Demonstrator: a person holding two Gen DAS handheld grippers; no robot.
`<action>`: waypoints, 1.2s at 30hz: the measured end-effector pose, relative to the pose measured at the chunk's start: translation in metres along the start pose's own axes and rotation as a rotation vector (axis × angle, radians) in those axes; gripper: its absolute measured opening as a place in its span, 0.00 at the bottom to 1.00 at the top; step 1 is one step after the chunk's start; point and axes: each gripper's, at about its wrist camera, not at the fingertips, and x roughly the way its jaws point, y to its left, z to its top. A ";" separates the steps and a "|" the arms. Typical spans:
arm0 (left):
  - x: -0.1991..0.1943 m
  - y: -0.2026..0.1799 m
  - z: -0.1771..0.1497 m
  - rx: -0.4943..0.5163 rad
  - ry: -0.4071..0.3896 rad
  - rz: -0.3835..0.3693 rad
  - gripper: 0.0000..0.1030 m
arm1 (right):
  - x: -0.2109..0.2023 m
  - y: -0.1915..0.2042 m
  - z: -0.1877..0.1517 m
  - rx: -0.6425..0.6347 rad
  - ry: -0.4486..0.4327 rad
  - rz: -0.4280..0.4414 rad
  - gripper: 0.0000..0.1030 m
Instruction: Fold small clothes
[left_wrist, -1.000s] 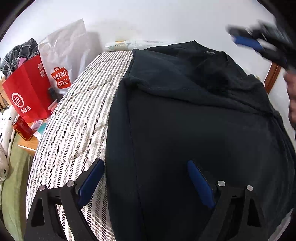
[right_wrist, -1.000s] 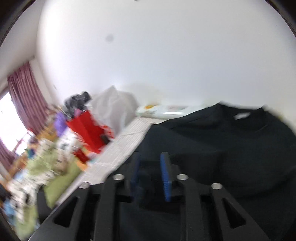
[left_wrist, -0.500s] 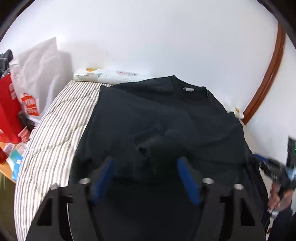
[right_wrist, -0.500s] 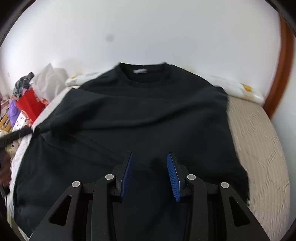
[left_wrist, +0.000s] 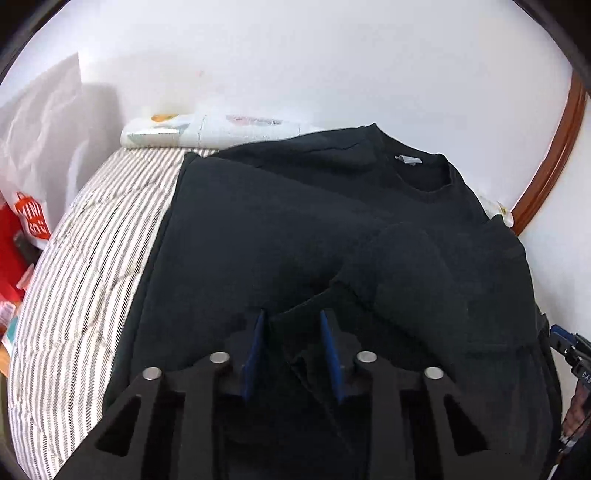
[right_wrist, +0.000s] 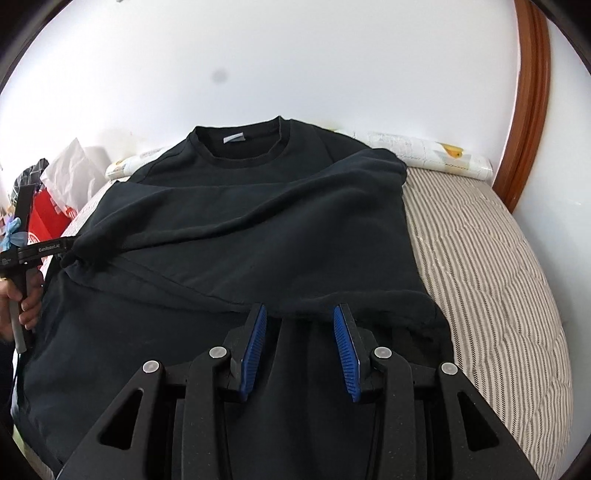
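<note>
In the left wrist view, the big black long-sleeved cotton sweatshirt is lying on the grey-and-white striped quilted bed cover. Its round neck is pointing at the far edge of the bed, near the white wall. The folding looks only just started. One sleeve is lying across the chest. The body is not folded yet, so most of the job is left to do. The left gripper is closing its blue pads on a raised bit of black cloth. The cloth is sitting between the pads. I cannot tell if they are squeezing it yet. A white plastic shopping bag with red print is standing past the left edge of the bed.

In the right wrist view, the sweatshirt is covering the middle of the bed, with bare striped cover showing along the right edge. The cloth looks soft and thick, with loose bumps. A small pale label is showing inside the neck. A folded-over flap is ending in a hem near the front edge of the bed. The right gripper is hanging just over that hem with its pads partly spread. It is not pinching anything. At the left edge, a person's hand is holding the other black tool, which is touching a bunched-up corner of the sweatshirt.
</note>
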 end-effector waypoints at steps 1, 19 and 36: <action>-0.002 0.000 0.000 0.009 -0.003 0.012 0.15 | 0.003 0.001 0.000 -0.003 0.006 -0.001 0.37; -0.021 0.042 0.037 0.008 -0.093 0.094 0.06 | 0.020 0.003 0.024 0.005 0.019 -0.027 0.39; -0.037 0.026 0.009 0.029 -0.080 0.155 0.08 | 0.011 -0.038 0.007 0.171 -0.026 -0.138 0.52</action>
